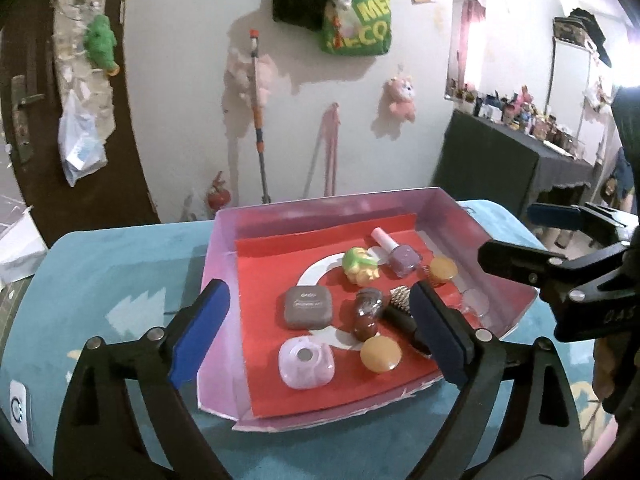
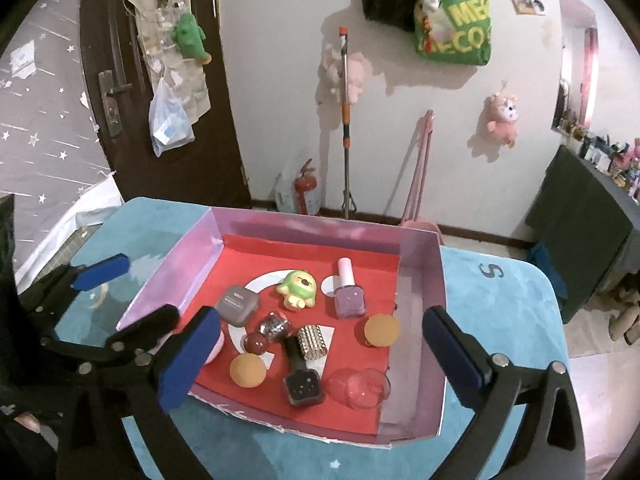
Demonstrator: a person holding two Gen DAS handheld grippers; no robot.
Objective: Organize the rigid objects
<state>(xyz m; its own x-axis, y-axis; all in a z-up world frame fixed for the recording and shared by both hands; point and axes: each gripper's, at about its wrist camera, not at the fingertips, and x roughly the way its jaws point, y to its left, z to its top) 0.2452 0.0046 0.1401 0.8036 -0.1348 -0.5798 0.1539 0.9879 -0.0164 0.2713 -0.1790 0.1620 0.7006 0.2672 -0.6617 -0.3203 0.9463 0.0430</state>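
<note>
Left wrist view: a shallow pink-walled box [image 1: 224,264] with a red floor is seen resting on a teal cloth-covered table [image 1: 100,272], and every small item in sight is already gathered inside it. A grey compact [image 1: 307,306] is laid near the middle, a pale lilac round case [image 1: 306,363] and an orange ball [image 1: 381,354] at the near edge, a green-and-yellow toy figure [image 1: 360,266] and a lilac nail polish bottle [image 1: 402,254] farther back. A dark polish bottle [image 2: 302,376], a studded silver cylinder [image 2: 314,342] and a clear dome [image 2: 362,390] are better shown from the right wrist.

The sorting is judged to be between picks — nothing is held, and no item can be seen outside the box. The next move would call for one piece to be singled out and straddled cleanly, which will be awkward where the dark bottle, the studded cylinder and the brown glossy piece [image 1: 366,316] are crowded together, touching or nearly so.

The left gripper [image 1: 320,334] is spread wide above the box's near side, its blue pads [image 1: 200,332] well apart and closed on nothing. The right gripper [image 2: 320,364] is likewise held wide open over the box, empty, with no object touched by either pad.
</note>
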